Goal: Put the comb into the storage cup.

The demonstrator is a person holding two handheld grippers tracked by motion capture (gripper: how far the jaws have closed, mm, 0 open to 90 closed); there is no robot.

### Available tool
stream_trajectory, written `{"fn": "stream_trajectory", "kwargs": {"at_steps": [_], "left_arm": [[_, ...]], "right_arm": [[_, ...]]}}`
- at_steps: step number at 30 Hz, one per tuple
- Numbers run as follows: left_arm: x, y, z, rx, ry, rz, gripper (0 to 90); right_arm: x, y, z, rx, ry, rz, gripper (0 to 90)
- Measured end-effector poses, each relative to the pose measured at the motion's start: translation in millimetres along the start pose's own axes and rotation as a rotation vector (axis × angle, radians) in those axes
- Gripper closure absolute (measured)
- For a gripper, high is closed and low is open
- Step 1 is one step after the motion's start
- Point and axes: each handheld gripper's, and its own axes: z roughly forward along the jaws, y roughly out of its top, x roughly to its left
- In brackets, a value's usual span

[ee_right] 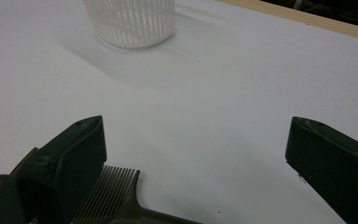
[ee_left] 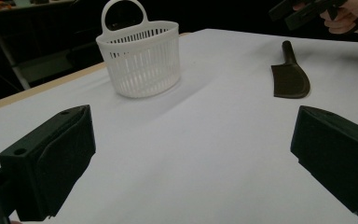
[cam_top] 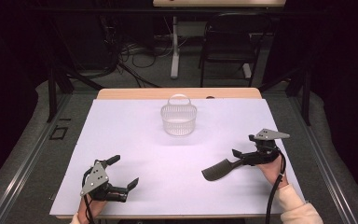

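From the high view, we see the right tongs (cam_top: 237, 156) standing apart just over the handle end of a dark comb (cam_top: 216, 170) that lies flat on the counter (cam_top: 121, 121); nothing is clamped. The left tongs (cam_top: 125, 171) rest wide apart and empty, well across from the comb. A white slatted basket (cam_top: 179, 119) stands beyond both tongs, between them.

In the left gripper view, the jaws gape with bare counter between. The comb (ee_left: 289, 79) lies ahead to the right, its toothed head toward us and its narrow handle pointing away, under the right tongs (ee_left: 303, 11).

In the right gripper view, the jaws are apart, and the comb (ee_right: 112, 198) with its fine teeth lies under the near jaw, not between the pads.

We judge it light, stiff plastic, smooth and lying low. We would take it across the thicker handle, sparing the thin teeth.
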Motion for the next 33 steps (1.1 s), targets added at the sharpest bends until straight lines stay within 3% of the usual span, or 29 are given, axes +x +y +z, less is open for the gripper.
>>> {"fn": "stream_trajectory", "kwargs": {"at_steps": [9,12,14,15,21,29,33], "left_arm": [[-0.1,0.0,0.2,0.001,-0.002,-0.001,0.0],[-0.1,0.0,0.3,0.003,-0.002,0.000,0.0],[-0.1,0.0,0.2,0.002,-0.002,0.000,0.0],[-0.1,0.0,0.2,0.001,-0.002,0.000,0.0],[-0.2,0.1,0.6,0.003,-0.006,0.003,0.0],[-0.2,0.0,0.5,0.003,-0.007,0.000,0.0],[-0.5,0.1,0.8,0.007,-0.008,0.002,0.0]], "right_arm": [[-6.8,-1.4,-3.2,0.020,-0.045,0.013,28.1],[-10.6,-4.0,-3.3,0.047,-0.076,0.026,46.6],[-11.7,-4.9,-3.2,0.059,-0.076,0.030,51.7],[-13.5,-6.8,-2.5,0.073,-0.082,0.024,62.1],[-17.3,-11.7,0.1,0.103,-0.101,0.026,83.1],[-23.3,-17.8,3.3,0.145,-0.160,0.039,90.0],[-26.6,-20.7,4.1,0.179,-0.184,0.005,90.0]]}}
